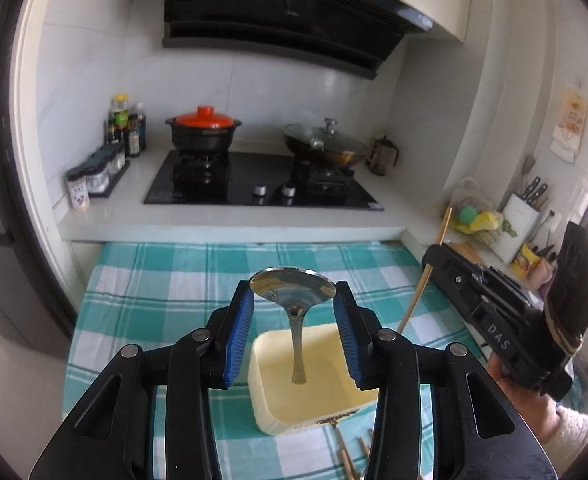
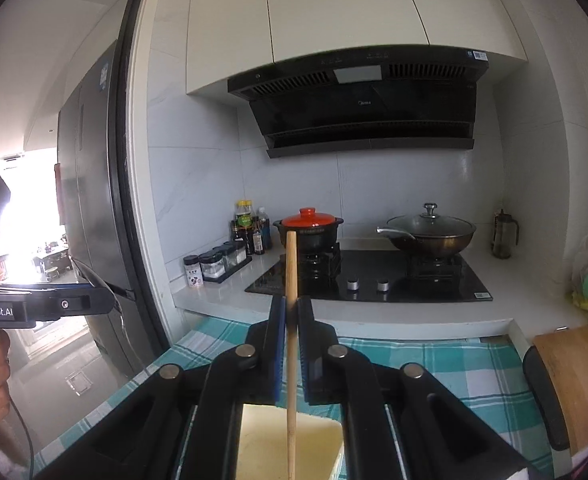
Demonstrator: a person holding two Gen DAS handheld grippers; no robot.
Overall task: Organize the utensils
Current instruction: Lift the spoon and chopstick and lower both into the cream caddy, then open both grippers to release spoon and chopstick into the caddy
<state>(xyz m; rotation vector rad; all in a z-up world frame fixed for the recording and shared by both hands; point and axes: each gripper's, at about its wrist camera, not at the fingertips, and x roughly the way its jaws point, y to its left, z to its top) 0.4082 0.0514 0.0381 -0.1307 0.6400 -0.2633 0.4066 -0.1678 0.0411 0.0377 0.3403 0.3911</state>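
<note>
2 tools were loaded at once, and that was where your risk sat. Your left tool (image 1: 293, 300) held a metal spoon (image 1: 294, 292) by the rim of its bowl, the jaws part-way apart with the blue ribbed pads (image 1: 241, 332) pressing only the curved, polished edges; the handle hung down free above the cream tray (image 1: 270, 412). That grip looked thin to me: smooth steel on a rounded rim could slide or swing out if you tilted or jolted the wrist, and the spoon would drop onto the tray wall or the checked cloth (image 1: 154, 280) covering the table. Your right tool (image 2: 291, 312) was closed almost fully on a single wooden chopstick (image 2: 291, 320), a slim, round, matte stick clamped near its middle, its lower end pointing into the same tray. Pinched at 1 spot, it could pivot between the pads, and with both tools converging over the tray the stick and spoon could knock together. More chopsticks (image 1: 348, 456) lay on the cloth just beside the tray's near corner, not yet collected. The tray was rectangular, smooth, with rounded corners.
</note>
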